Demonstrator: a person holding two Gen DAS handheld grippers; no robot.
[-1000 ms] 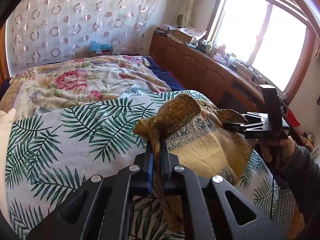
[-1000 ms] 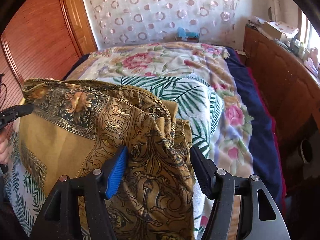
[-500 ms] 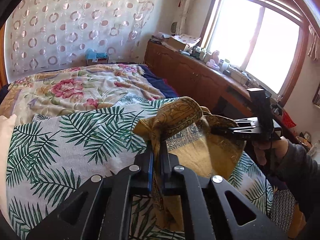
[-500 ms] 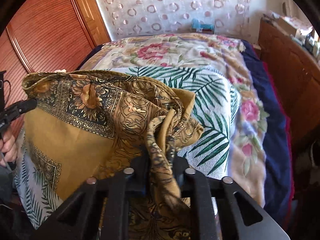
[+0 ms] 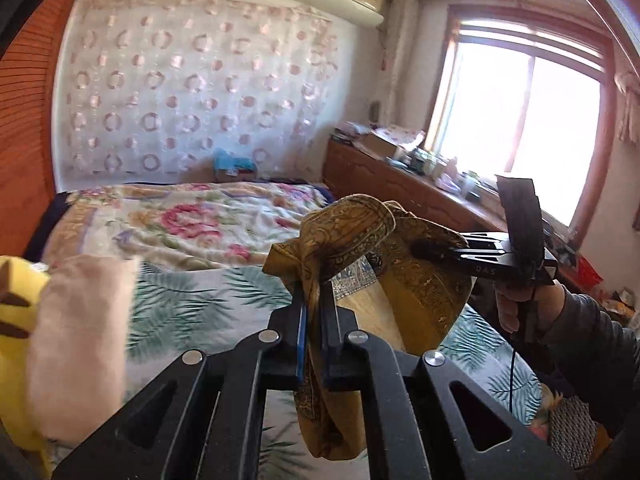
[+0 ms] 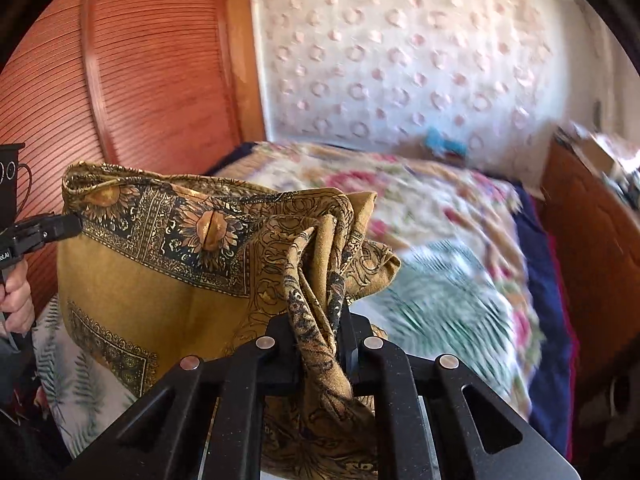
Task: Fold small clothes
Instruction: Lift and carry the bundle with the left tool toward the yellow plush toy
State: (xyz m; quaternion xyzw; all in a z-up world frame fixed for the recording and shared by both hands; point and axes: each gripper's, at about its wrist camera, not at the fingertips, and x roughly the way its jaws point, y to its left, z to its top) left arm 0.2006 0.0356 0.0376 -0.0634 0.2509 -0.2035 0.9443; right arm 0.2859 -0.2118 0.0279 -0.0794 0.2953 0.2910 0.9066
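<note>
A mustard-yellow patterned cloth (image 5: pixel 420 288) with a dark ornate border hangs in the air above the bed, stretched between both grippers. My left gripper (image 5: pixel 314 292) is shut on one bunched corner of it. My right gripper (image 6: pixel 320 312) is shut on another bunched corner; it also shows in the left wrist view (image 5: pixel 432 250) at the right, pinching the cloth. The cloth (image 6: pixel 160 264) sags between them, and the left gripper (image 6: pixel 60 226) shows at the far left of the right wrist view.
The bed carries a palm-leaf blanket (image 5: pixel 192 300) and a floral quilt (image 5: pixel 192 220). A pink pillow (image 5: pixel 80 340) and a yellow plush (image 5: pixel 16 304) lie at the left. A wooden cabinet (image 5: pixel 400 188) with clutter runs under the window. A wooden wardrobe (image 6: pixel 120 80) stands at the left.
The right gripper closed on the cloth. Both grippers then rose, lifting the cloth higher off the bed; both views now tilt up toward the wall.
</note>
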